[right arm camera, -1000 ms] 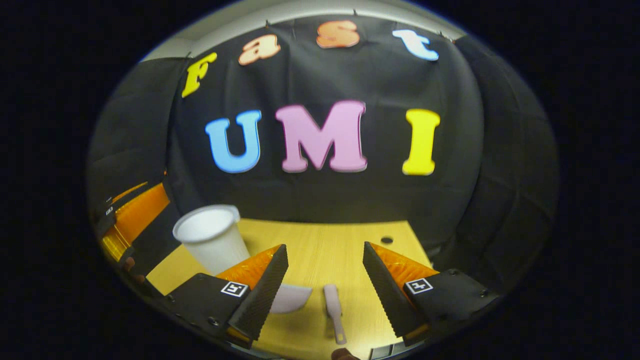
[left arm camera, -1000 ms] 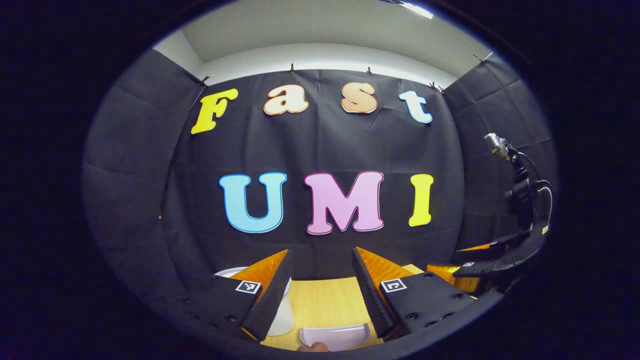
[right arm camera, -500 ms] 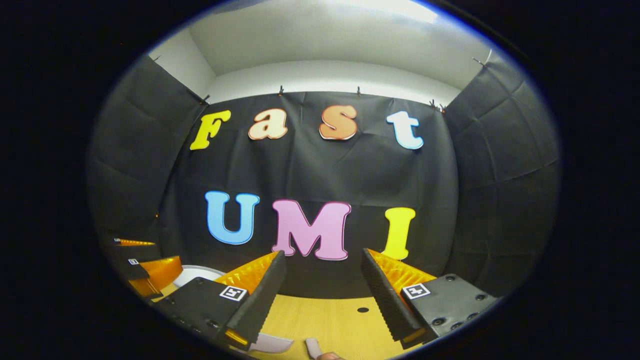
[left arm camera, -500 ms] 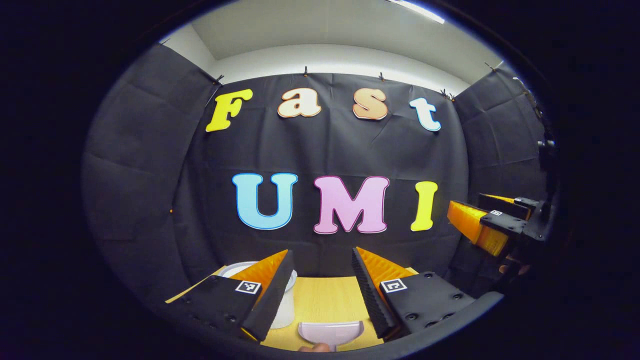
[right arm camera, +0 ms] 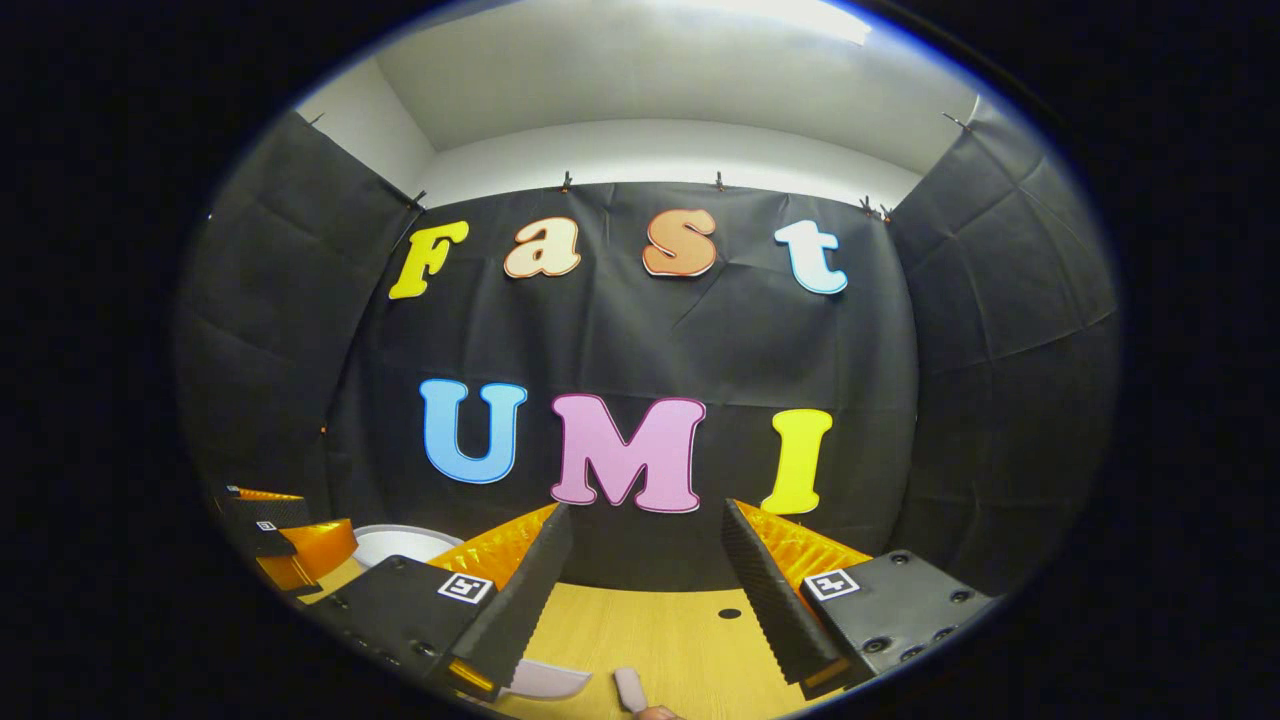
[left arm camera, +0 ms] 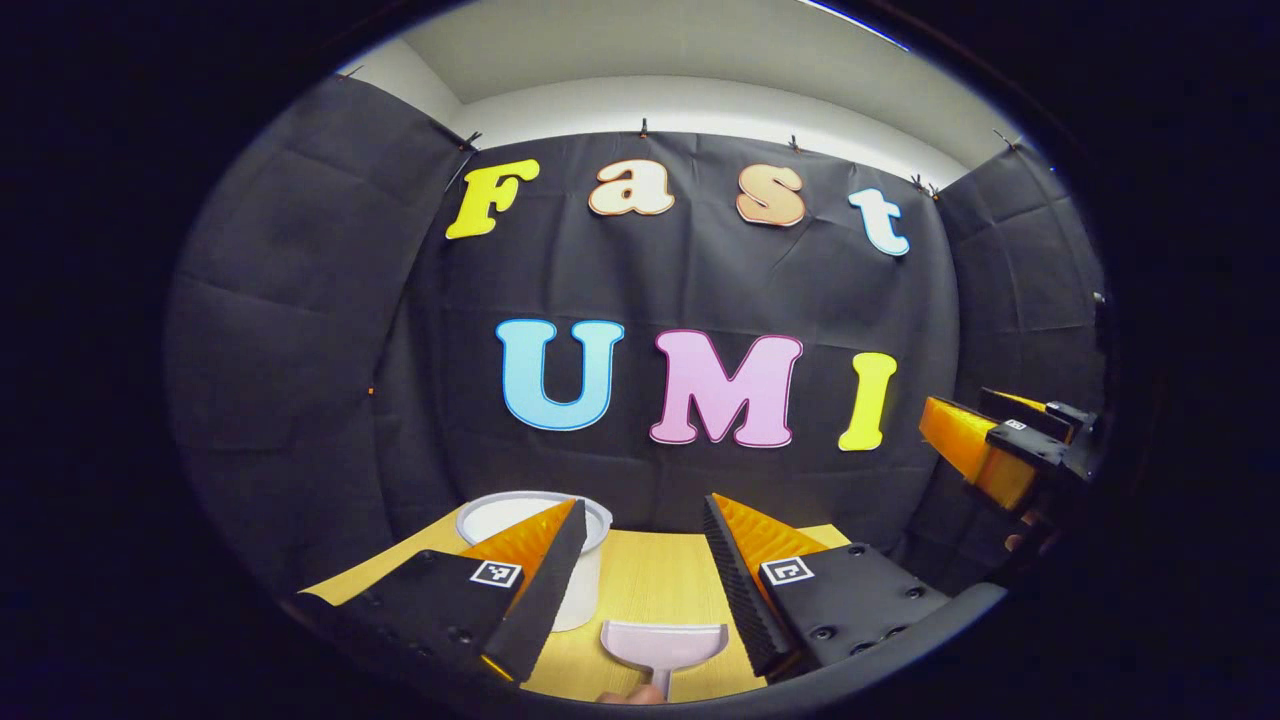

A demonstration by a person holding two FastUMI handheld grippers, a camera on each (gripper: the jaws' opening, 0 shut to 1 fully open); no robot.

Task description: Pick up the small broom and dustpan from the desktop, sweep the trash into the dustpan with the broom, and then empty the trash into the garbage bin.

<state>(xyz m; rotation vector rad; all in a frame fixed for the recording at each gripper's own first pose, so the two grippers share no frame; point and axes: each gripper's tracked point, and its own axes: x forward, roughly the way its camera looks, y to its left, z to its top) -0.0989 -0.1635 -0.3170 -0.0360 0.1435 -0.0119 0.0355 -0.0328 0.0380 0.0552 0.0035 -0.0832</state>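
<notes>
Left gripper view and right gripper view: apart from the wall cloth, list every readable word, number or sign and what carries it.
Left hand-held gripper: square coded markers on both fingers, no words.
Right hand-held gripper: the same kind of markers, no words.
Garbage bin, dustpan, broom: none.

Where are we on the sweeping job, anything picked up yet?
Nothing done yet. The dustpan and broom lie on the desktop, ungrasped. Left gripper and right gripper are open above them. Still left: grasping both, sweeping, emptying into the white bin.
</notes>
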